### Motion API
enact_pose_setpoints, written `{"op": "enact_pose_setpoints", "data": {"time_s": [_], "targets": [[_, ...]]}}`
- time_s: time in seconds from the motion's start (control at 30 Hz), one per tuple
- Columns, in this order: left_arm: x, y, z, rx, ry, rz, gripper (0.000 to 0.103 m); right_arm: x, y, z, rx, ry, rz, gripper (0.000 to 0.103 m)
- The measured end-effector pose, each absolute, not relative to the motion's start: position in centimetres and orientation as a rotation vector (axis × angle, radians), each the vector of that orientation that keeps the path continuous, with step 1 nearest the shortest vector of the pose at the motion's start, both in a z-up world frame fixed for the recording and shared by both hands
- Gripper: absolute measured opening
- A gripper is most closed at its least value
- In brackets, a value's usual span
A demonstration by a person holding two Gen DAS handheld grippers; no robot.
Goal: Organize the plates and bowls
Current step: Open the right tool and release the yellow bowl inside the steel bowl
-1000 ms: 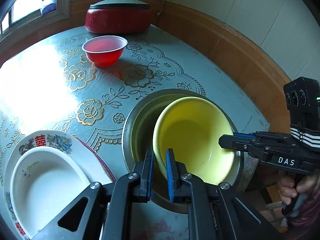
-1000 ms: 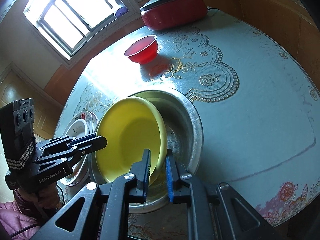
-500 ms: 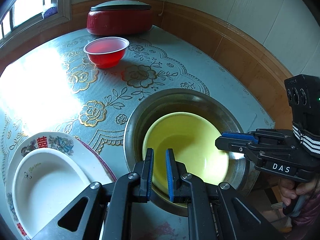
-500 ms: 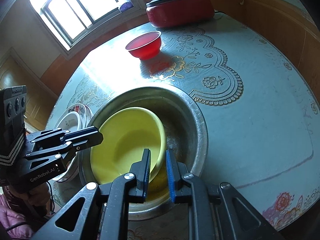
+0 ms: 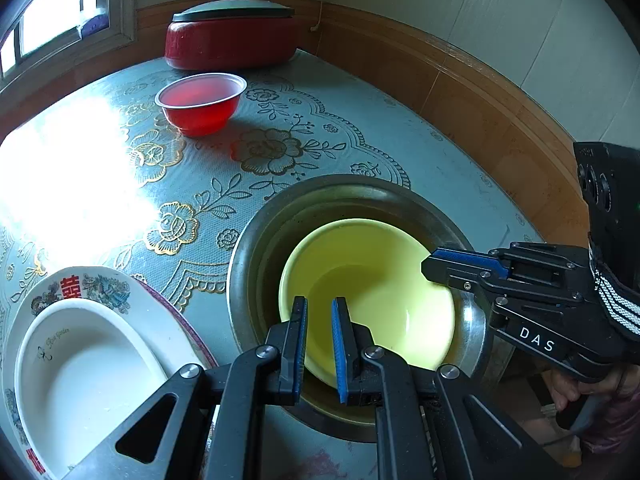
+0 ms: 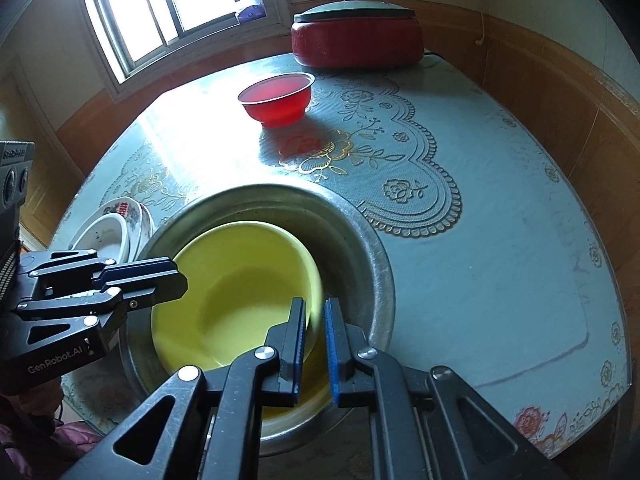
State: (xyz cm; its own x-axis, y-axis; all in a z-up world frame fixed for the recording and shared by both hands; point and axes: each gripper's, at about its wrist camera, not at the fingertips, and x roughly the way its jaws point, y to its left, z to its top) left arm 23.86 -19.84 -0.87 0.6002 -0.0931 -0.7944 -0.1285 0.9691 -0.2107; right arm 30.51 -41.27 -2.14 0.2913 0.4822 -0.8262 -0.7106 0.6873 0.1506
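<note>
Change: yellow bowl (image 5: 372, 300), a second ago tilted up on edge between the two tools, now lies flat in the metal basin (image 5: 256, 256), mouth up.
Meaning for the task: the bowl looks delivered into the basin, so this placing step is probably done; the red bowl (image 5: 200, 104) remains alone farther back on the surface (image 5: 420, 152).
Left tool (image 5: 319, 340): clenched to a narrow slit; the yellow rim runs behind the gap, and whether the pads press it cannot be told.
Right tool (image 6: 315, 336): closed to a narrow slit just over the bowl's near rim, which shows blurred in the gap; a real grip cannot be confirmed.
Sorted stack: a white dish (image 5: 80, 372) sits nested in a patterned plate (image 5: 100, 284) beside the basin.
Background: a lidded red pot (image 5: 232, 36) stands at the far edge.
</note>
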Motion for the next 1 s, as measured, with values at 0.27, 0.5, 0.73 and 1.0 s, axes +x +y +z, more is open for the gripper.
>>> {"op": "enact_pose_setpoints", "data": {"time_s": [0.27,0.5,0.73,1.0], "targets": [[23.8,-20.0,-0.9,-0.251,0.921,0.036,0.012,30.6,-41.3,-2.1,-0.262,1.005,0.812,0.012],[23.3,-20.0,-0.6,-0.253,0.912,0.055,0.012,30.7,-41.4,-1.8,-0.233,0.995,0.821,0.019],[22.9,-19.7,-0.3,-0.258,0.904,0.080,0.013,31.5,-42.2,-1.1,-0.144,0.997,0.824,0.026],[22.9,-19.4,-0.2,-0.267,0.901,0.104,0.015,32.6,-42.0,-0.3,-0.058,1.004,0.855,0.032]]}}
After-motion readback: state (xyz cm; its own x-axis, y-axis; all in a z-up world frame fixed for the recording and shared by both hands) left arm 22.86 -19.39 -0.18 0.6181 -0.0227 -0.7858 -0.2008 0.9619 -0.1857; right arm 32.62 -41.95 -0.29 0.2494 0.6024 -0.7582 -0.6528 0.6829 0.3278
